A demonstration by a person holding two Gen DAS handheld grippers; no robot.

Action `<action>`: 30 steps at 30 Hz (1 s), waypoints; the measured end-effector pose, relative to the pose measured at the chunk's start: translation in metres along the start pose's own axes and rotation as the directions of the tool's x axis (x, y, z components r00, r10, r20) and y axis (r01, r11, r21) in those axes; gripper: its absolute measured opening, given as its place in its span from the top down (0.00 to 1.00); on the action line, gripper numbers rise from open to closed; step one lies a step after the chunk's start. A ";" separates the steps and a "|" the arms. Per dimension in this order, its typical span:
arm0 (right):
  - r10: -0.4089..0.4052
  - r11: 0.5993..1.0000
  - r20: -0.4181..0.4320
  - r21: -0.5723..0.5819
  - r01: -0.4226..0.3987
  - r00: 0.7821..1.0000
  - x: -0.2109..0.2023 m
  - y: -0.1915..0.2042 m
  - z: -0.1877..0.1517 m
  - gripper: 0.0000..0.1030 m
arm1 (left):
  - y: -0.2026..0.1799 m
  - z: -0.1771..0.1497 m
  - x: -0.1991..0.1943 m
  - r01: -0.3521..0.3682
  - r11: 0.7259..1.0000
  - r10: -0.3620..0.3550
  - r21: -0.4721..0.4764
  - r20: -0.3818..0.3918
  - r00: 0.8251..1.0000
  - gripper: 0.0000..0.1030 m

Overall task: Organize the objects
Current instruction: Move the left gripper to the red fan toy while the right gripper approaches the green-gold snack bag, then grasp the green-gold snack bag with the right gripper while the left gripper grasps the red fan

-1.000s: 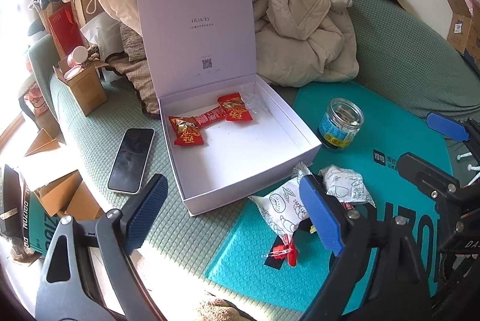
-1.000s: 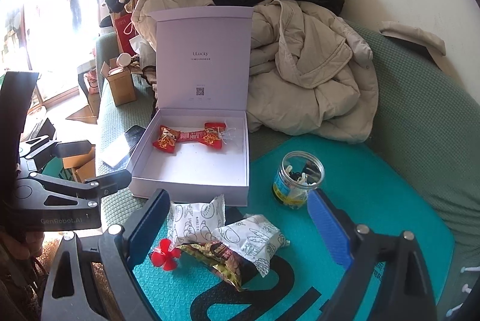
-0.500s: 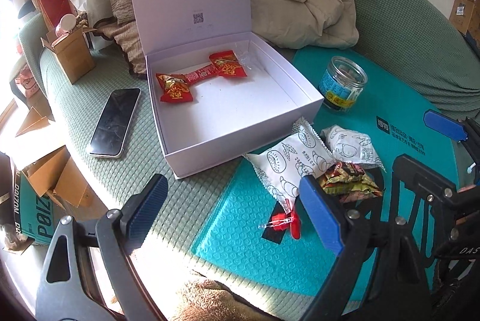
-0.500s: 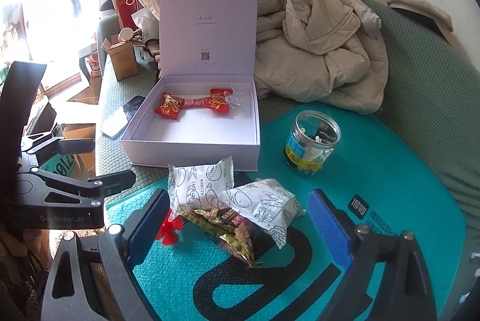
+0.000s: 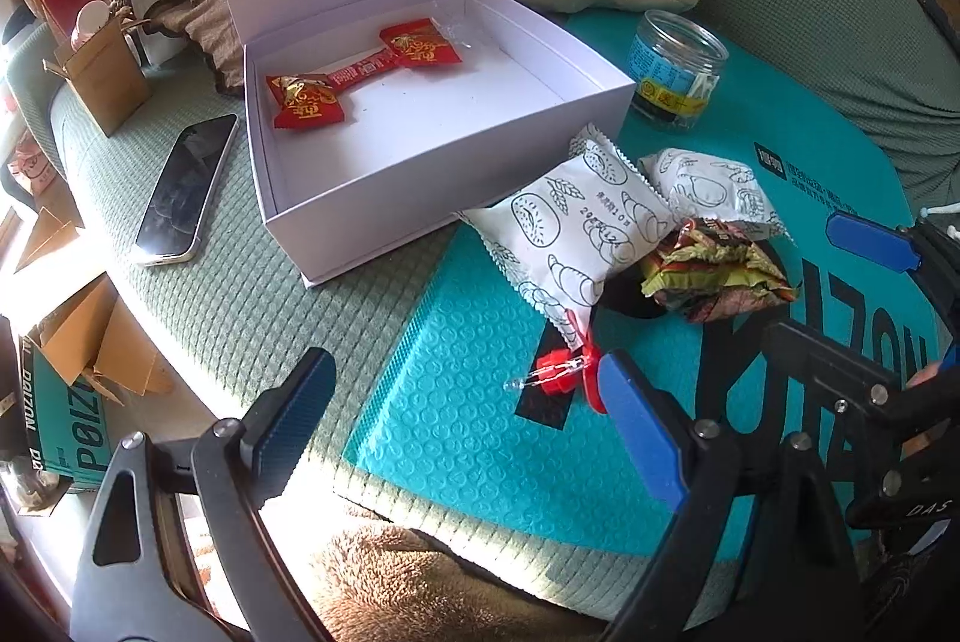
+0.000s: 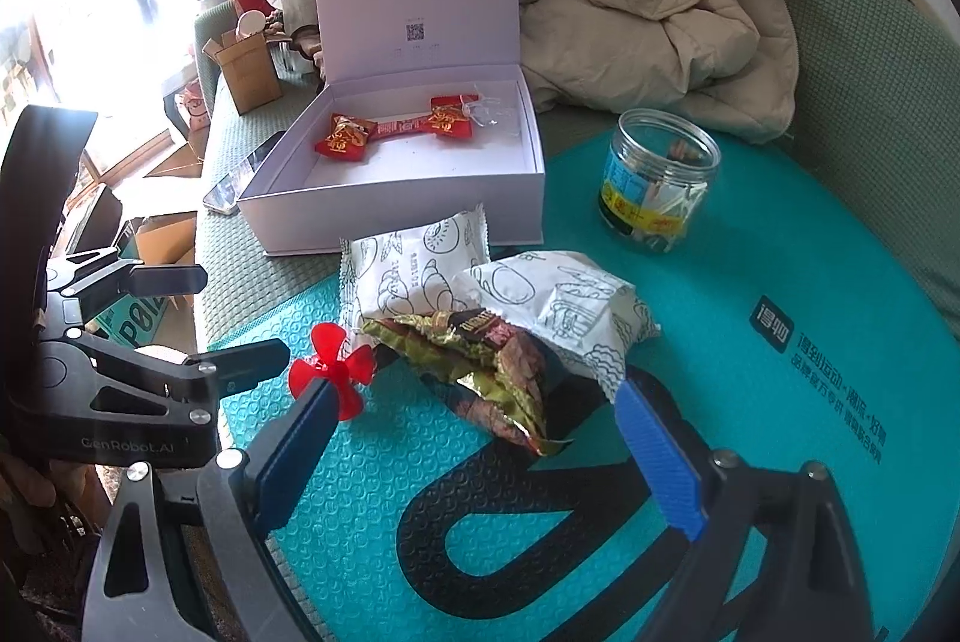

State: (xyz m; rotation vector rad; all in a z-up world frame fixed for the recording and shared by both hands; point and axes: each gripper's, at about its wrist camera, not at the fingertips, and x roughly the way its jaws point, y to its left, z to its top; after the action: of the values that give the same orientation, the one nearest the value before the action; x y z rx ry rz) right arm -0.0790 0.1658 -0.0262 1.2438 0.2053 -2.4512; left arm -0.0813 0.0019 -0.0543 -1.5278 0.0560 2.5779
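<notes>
Jaws, left gripper (image 5: 465, 441): spread wide and empty, blue pads apart, hanging over the near edge of the teal mat.
Jaws, right gripper (image 6: 474, 453): released as well, nothing between the pads; its tips frame the green-and-brown wrapper from above without touching it.
Phone (image 5: 186, 189): dark screen up, flat on the green sofa cover just left of the box.
Gift box (image 5: 420, 174): pale lilac, lid standing upright at the back, sitting on the sofa cover with its near right corner at the mat's edge.
Red candy packets (image 5: 306, 99): glossy red with gold print, three in a row, lying along the back of the box floor; a scrap of clear wrapper beside them.
Red propeller (image 6: 333, 363): small translucent plastic piece on the mat, just in front of the left white packet.
White snack packets (image 5: 570, 222): two sealed pillow packs with black line drawings of bread, crimped ends, side by side on the mat in front of the box; the left one leans on the box's front wall.
Green-and-brown wrapper (image 6: 480, 366): crumpled foil, lying against the two white packets.
Glass jar (image 6: 660, 180): clear, lidless, blue and yellow label, upright on the mat to the right of the box.
Teal mat (image 6: 780, 246): embossed, with big black lettering.
</notes>
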 end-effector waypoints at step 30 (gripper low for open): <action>0.041 0.997 -0.048 0.061 -0.038 0.998 0.052 -0.011 -0.008 0.42 | 0.011 -0.010 0.046 0.120 0.992 -0.123 -0.037 -0.112 0.986 0.14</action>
State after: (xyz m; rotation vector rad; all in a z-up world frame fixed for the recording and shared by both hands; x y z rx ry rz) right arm -0.1050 0.1642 -0.0730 1.3214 0.1197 -2.4110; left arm -0.0956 -0.0056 -0.0998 -1.6347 -0.0620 2.4069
